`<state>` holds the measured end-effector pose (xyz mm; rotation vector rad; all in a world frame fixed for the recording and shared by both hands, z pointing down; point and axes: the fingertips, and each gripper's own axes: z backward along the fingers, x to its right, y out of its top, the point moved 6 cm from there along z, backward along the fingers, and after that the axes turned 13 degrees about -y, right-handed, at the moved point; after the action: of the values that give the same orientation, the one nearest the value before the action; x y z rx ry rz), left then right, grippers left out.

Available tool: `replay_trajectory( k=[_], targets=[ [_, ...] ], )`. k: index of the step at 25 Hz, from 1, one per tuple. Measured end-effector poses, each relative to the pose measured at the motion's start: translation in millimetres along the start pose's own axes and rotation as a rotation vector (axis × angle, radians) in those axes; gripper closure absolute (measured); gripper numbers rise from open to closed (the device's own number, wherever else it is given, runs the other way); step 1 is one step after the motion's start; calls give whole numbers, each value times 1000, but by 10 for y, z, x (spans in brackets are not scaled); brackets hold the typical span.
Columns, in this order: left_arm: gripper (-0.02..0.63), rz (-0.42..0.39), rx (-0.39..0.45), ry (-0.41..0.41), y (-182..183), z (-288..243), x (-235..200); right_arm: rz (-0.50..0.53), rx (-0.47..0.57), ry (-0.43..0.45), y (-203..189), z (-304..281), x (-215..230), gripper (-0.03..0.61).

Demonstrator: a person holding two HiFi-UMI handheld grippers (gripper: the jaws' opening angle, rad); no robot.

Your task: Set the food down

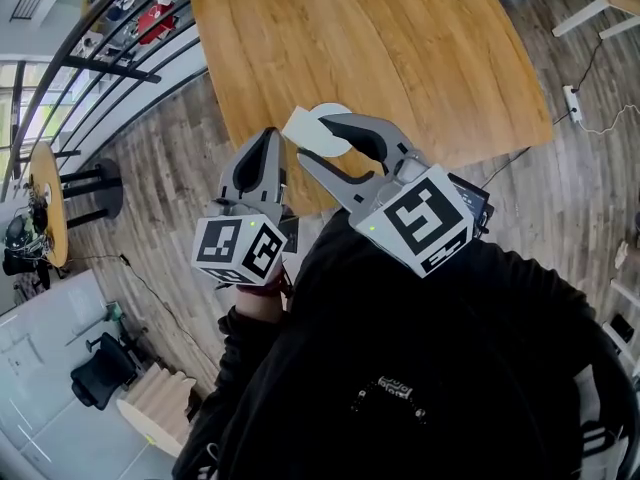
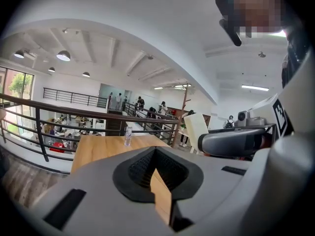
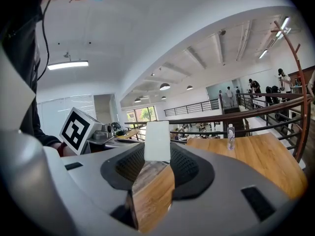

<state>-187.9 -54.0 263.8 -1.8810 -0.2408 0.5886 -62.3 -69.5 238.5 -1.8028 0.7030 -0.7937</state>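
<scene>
The flat white piece of food (image 3: pixel 157 139) is pinched at the very tips of the right gripper (image 1: pixel 318 140). It is in the air by the near edge of the wooden table (image 1: pixel 400 38), not yet set down. Such a tip hold probably makes the release easy. The left gripper (image 1: pixel 268 140) is just beside, closed on nothing. A water bottle (image 3: pixel 231 136) stands far off on the table.
</scene>
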Motion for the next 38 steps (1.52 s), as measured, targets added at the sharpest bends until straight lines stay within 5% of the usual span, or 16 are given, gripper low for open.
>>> replay_trajectory(
  k=[23, 38],
  targets=[
    [615, 23, -20, -170, 121, -60, -1014, 62, -58, -143, 195, -958, -286, 408],
    [615, 78, -80, -194, -73, -304, -1062, 51, -140, -141, 92, -1101, -96, 408]
  ],
)
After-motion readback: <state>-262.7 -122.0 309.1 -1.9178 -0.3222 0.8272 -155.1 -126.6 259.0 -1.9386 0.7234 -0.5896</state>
